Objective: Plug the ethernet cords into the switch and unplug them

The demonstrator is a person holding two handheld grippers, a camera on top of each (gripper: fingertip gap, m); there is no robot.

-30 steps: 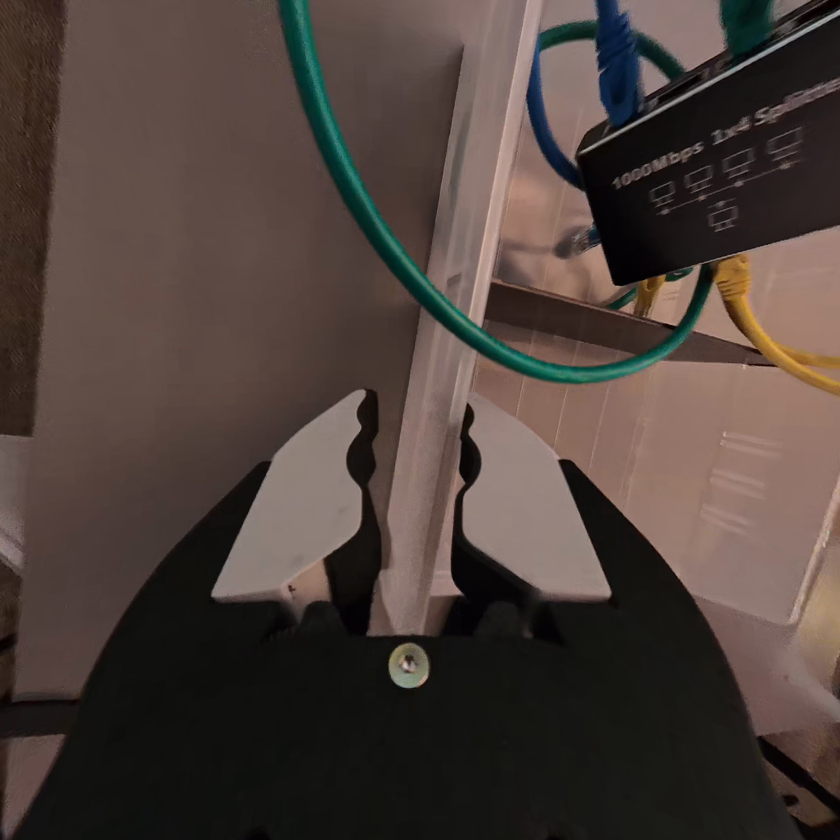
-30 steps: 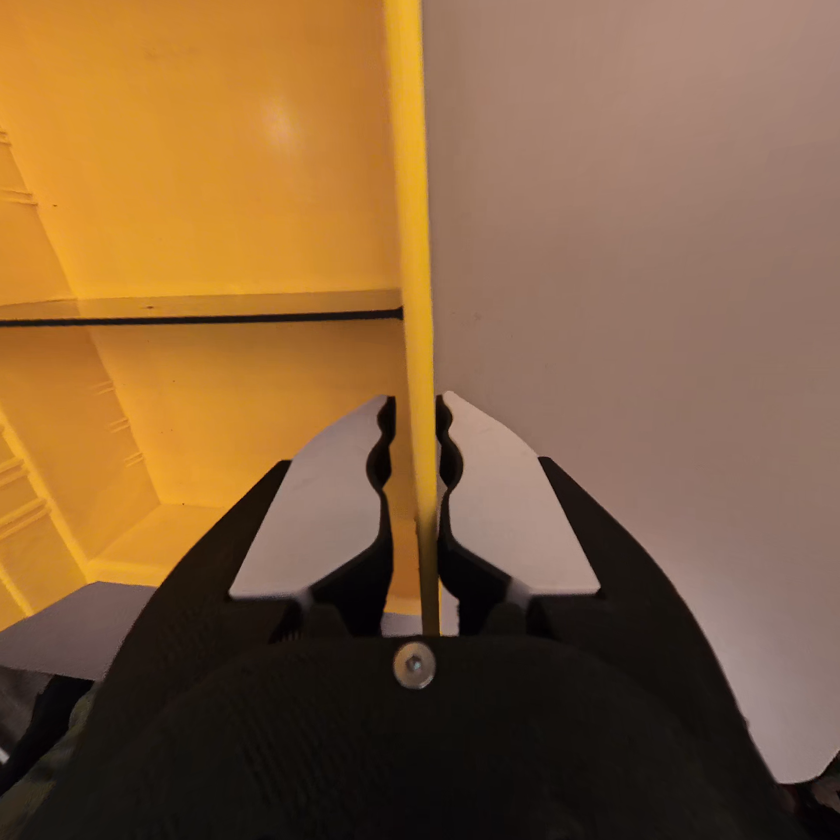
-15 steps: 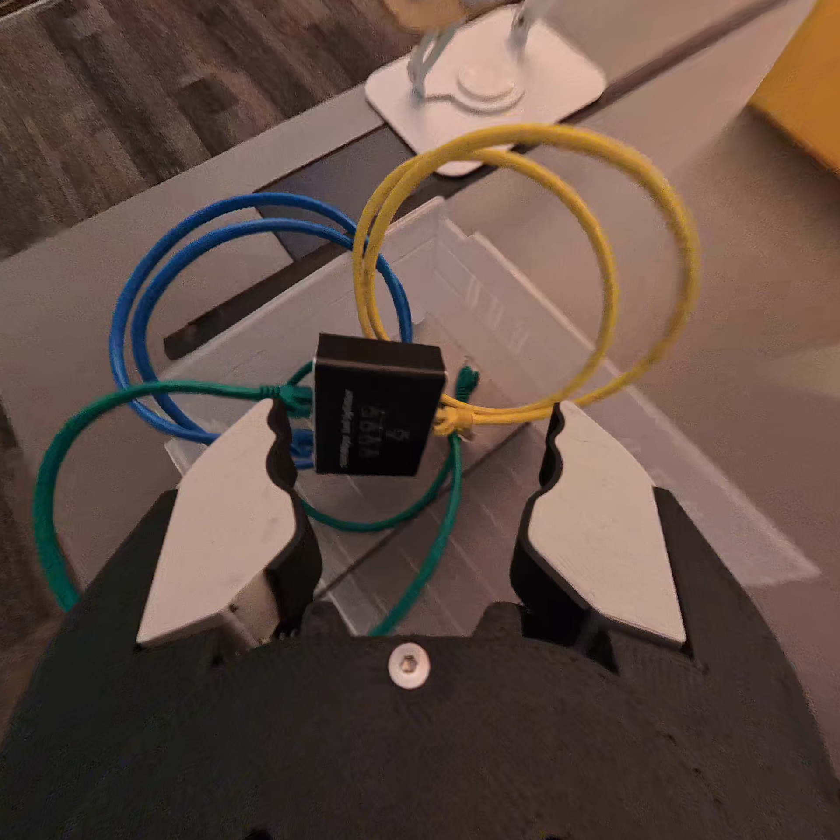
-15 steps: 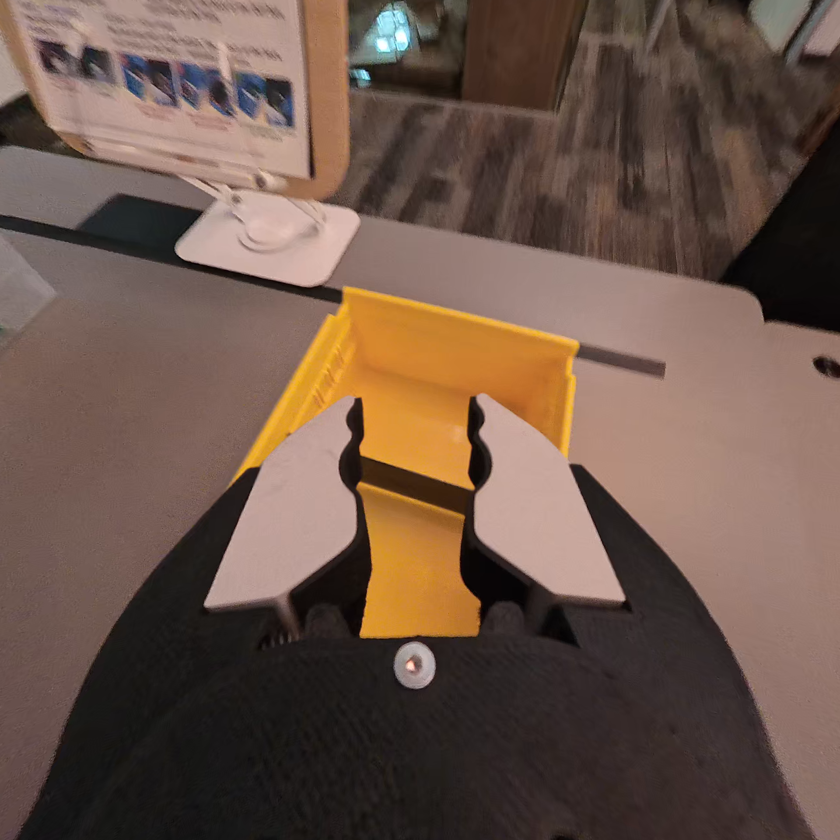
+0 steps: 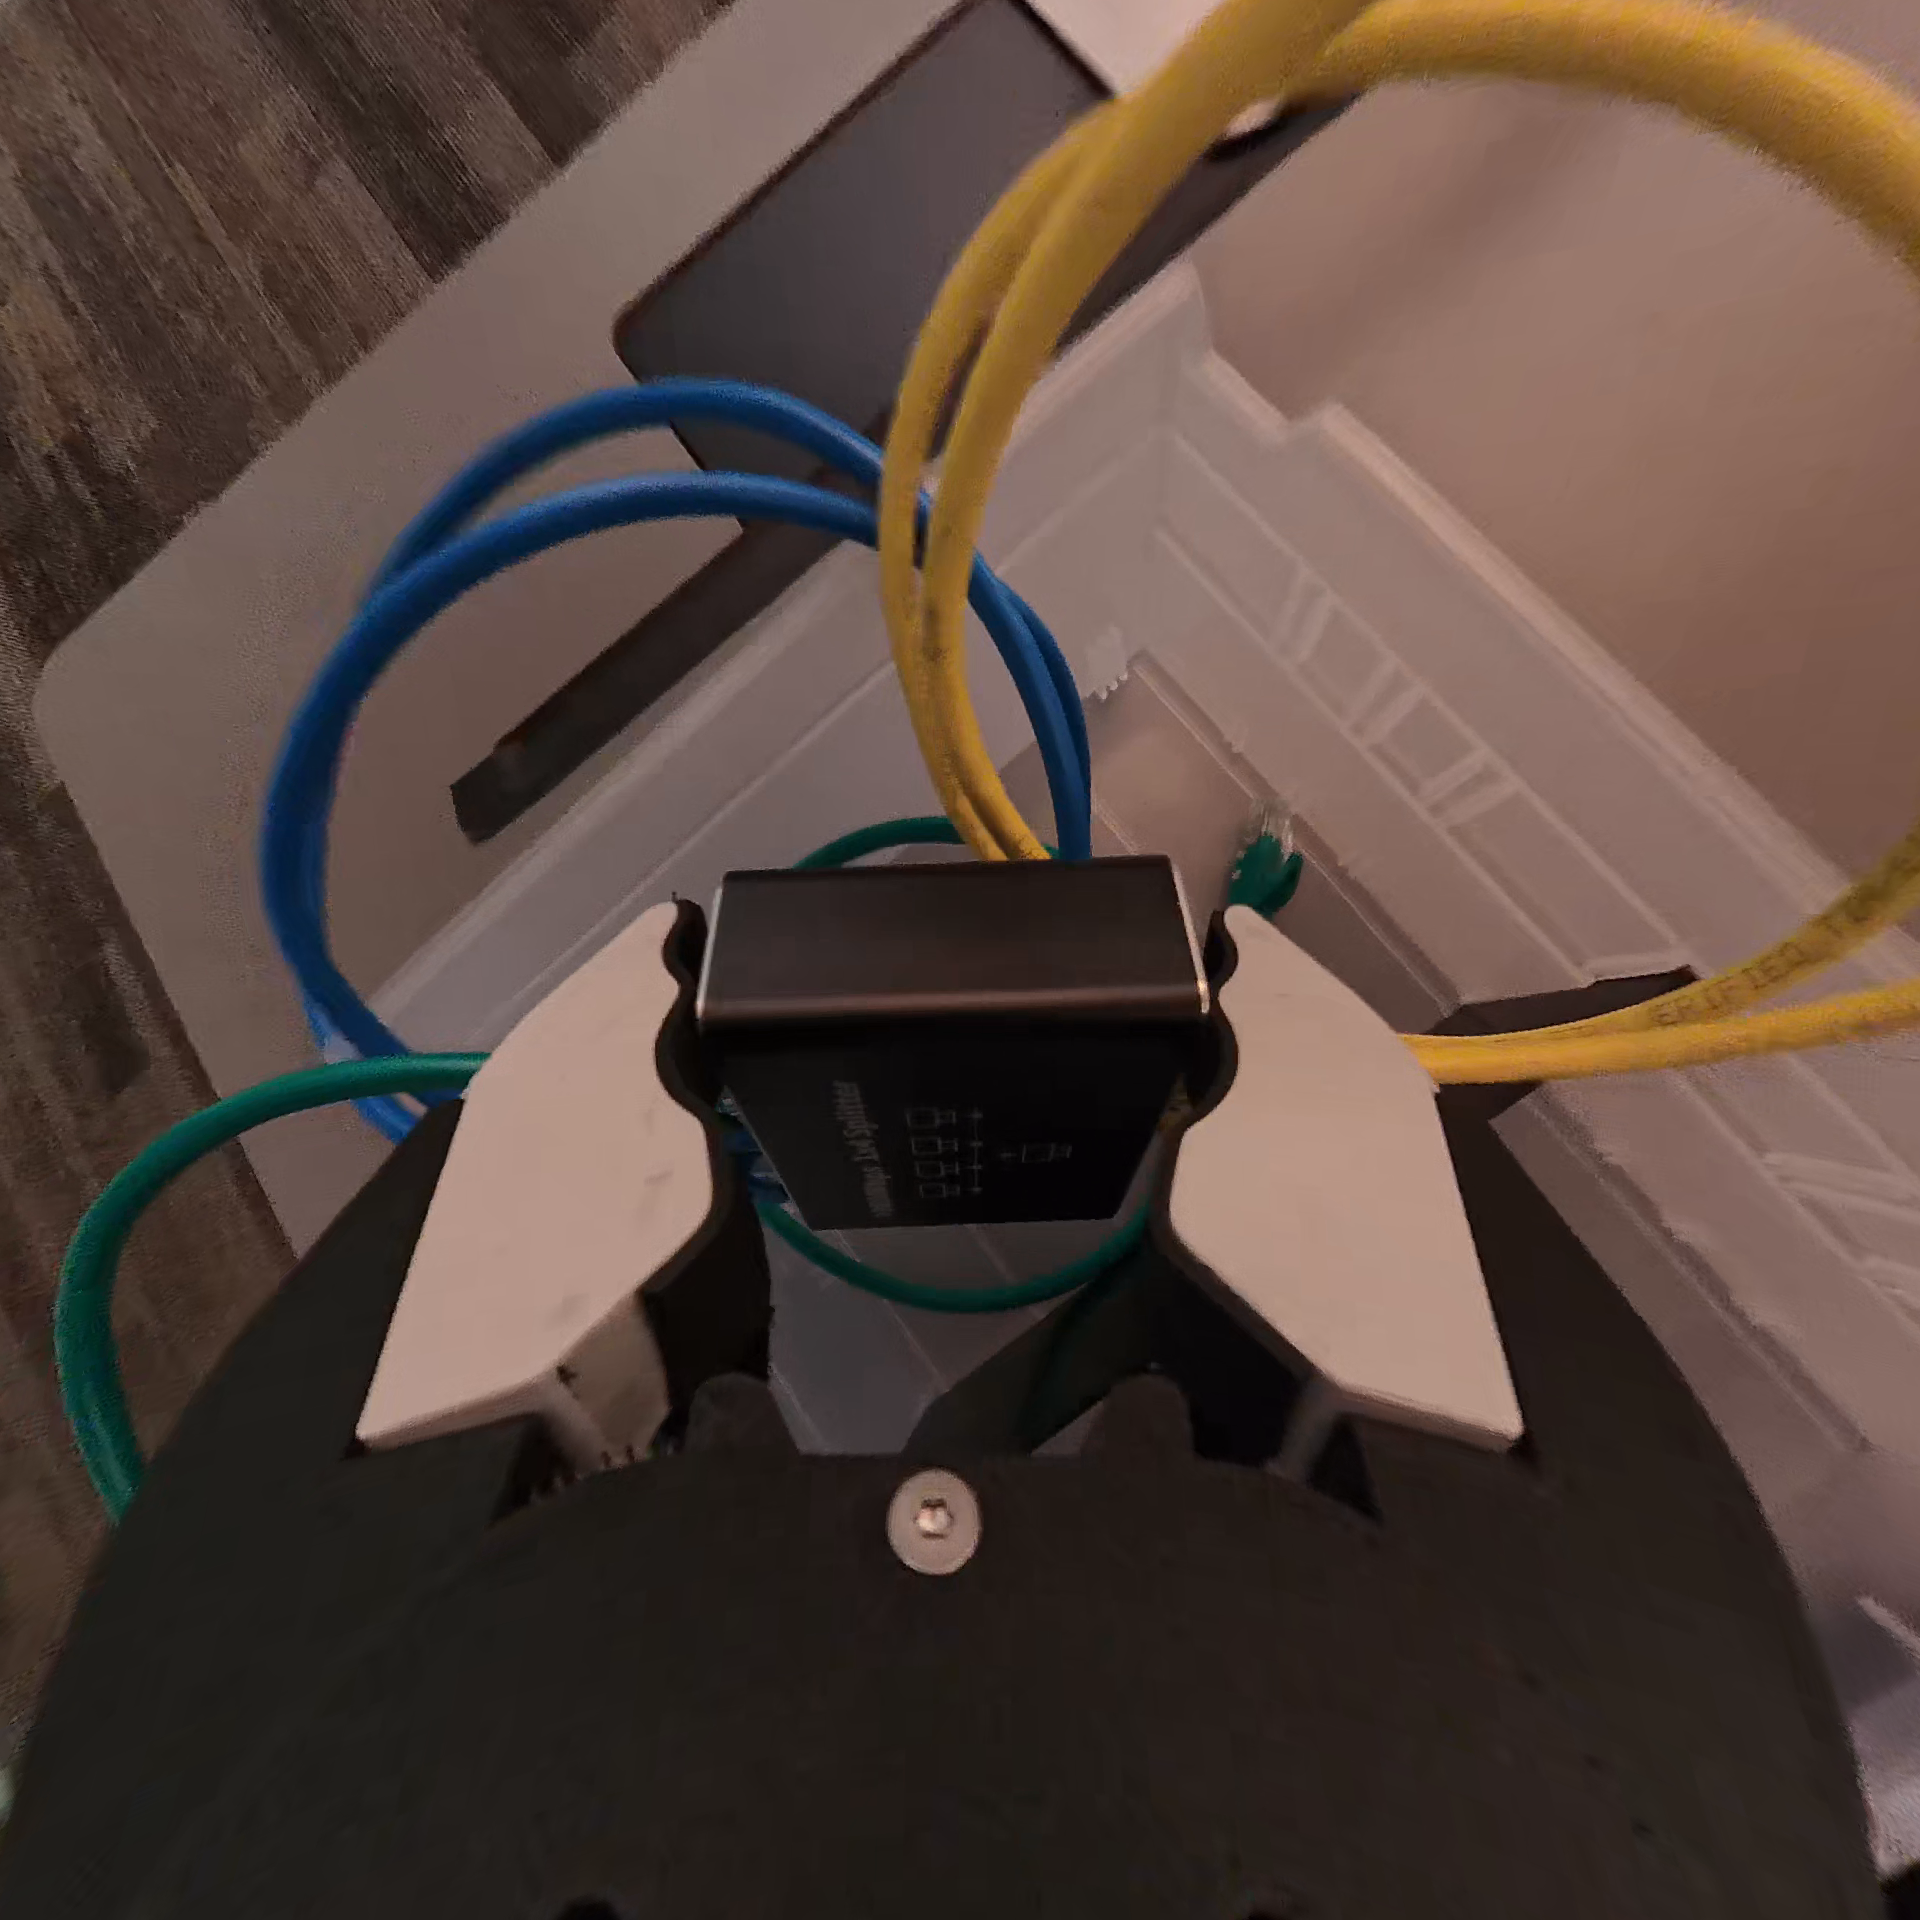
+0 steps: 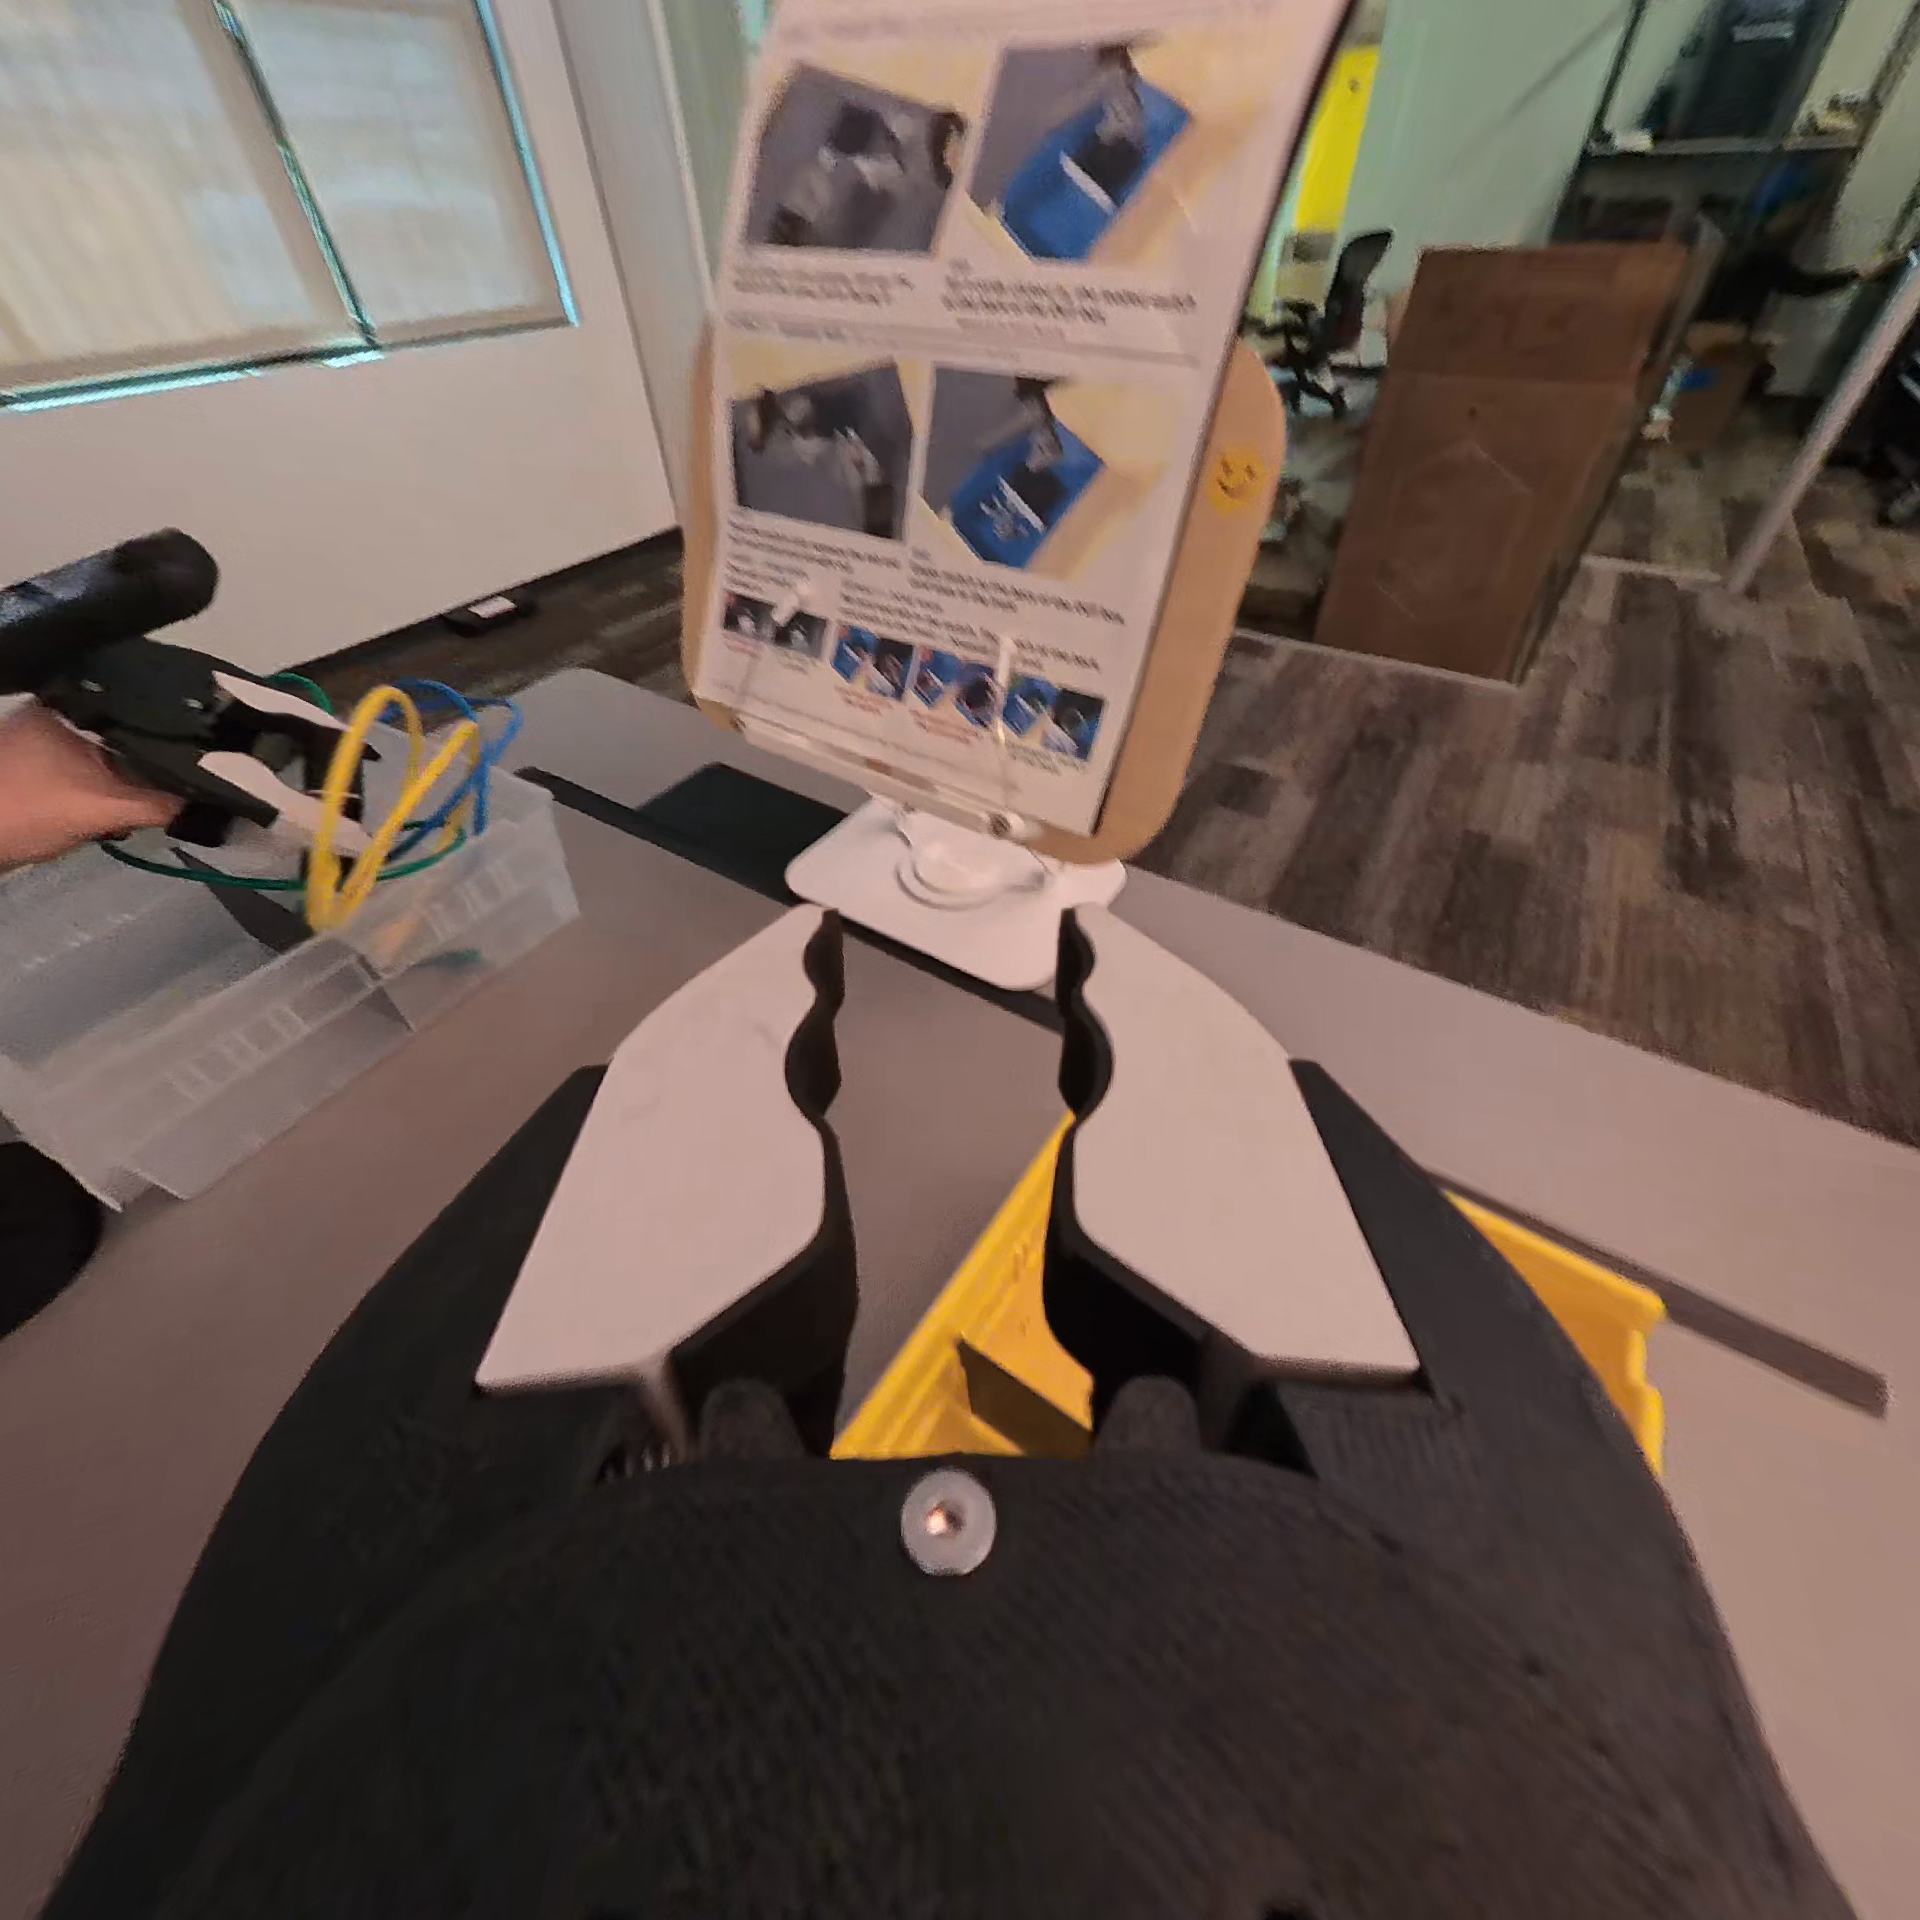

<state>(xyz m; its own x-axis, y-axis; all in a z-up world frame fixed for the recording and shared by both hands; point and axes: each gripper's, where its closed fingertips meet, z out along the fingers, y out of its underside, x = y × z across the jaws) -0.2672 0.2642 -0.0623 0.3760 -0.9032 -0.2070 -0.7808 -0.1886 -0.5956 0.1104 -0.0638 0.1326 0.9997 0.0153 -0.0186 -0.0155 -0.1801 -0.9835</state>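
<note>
The left gripper (image 5: 951, 940) is clamped on a small black box-shaped switch (image 5: 951, 1029), one fingertip pressed to each of its short sides, so the switch sits right between the fingertips and hangs above a clear plastic bin (image 5: 1382, 727). From the switch, a looped blue ethernet cord (image 5: 312, 769) curls out to the left side, a looped yellow ethernet cord (image 5: 935, 540) rises above it and sweeps off to the right, and a green ethernet cord (image 5: 94, 1278) trails left and under the switch. A loose green plug (image 5: 1262, 868) shows just beyond the switch's right corner, over the bin.

The right gripper (image 6: 943, 935) holds nothing; its jaws stand moderately apart above the grey tabletop (image 6: 312, 1195), with a yellow plastic bin (image 6: 1538, 1299) just beneath it. Well to the left of the switch's bin, seen from this side, a hand (image 6: 62, 779) carries the left gripper. Beyond stands a printed instruction sheet on a white stand (image 6: 987, 416).
</note>
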